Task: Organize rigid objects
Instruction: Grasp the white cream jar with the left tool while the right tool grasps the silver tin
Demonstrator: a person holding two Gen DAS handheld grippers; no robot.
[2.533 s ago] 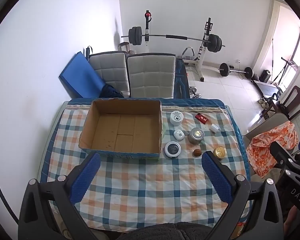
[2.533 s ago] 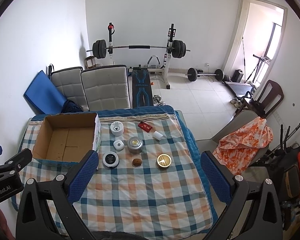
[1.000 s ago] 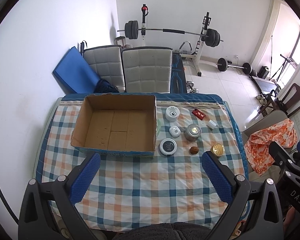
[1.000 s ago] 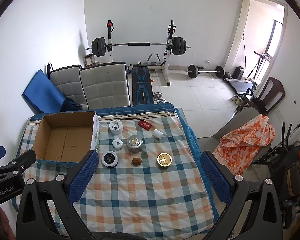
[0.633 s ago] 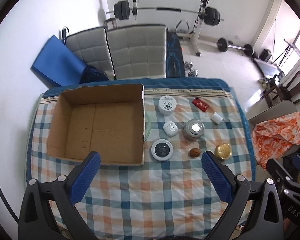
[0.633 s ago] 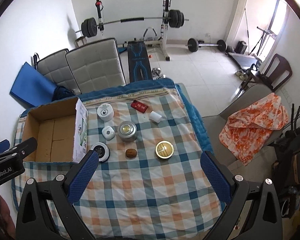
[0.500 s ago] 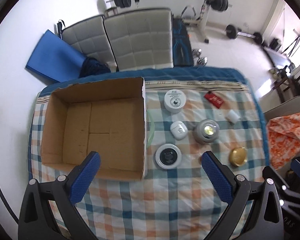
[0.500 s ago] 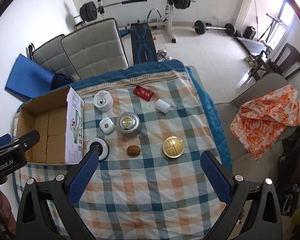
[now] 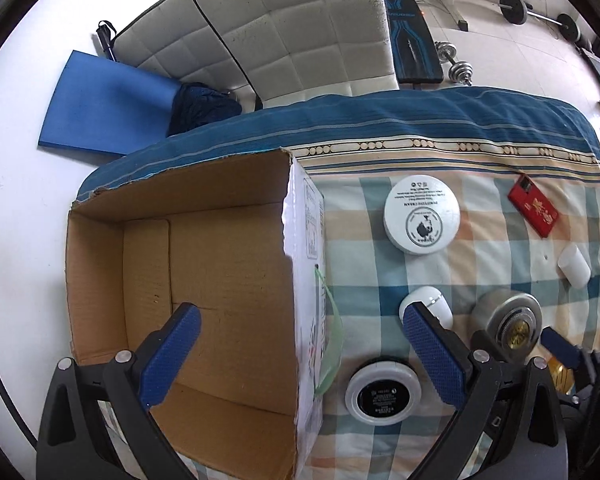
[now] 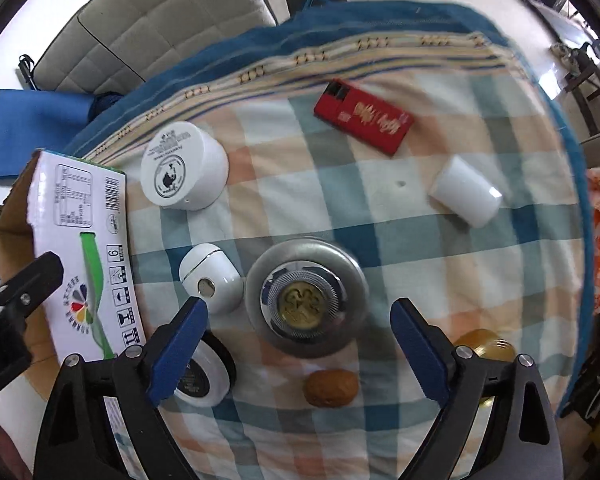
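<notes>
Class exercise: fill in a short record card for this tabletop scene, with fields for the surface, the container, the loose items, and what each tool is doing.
surface: checked cloth
container: cardboard box, nothing inside
loose items: white jar, red packet, white cylinder on its side, silver tin, brown nut
left tool: open, astride the box's right wall
right tool: open, jaws just been closing, above the silver tin

Both wrist views look steeply down, close over the table: left straddles the box wall, right beside it; both share the silver tin.
</notes>
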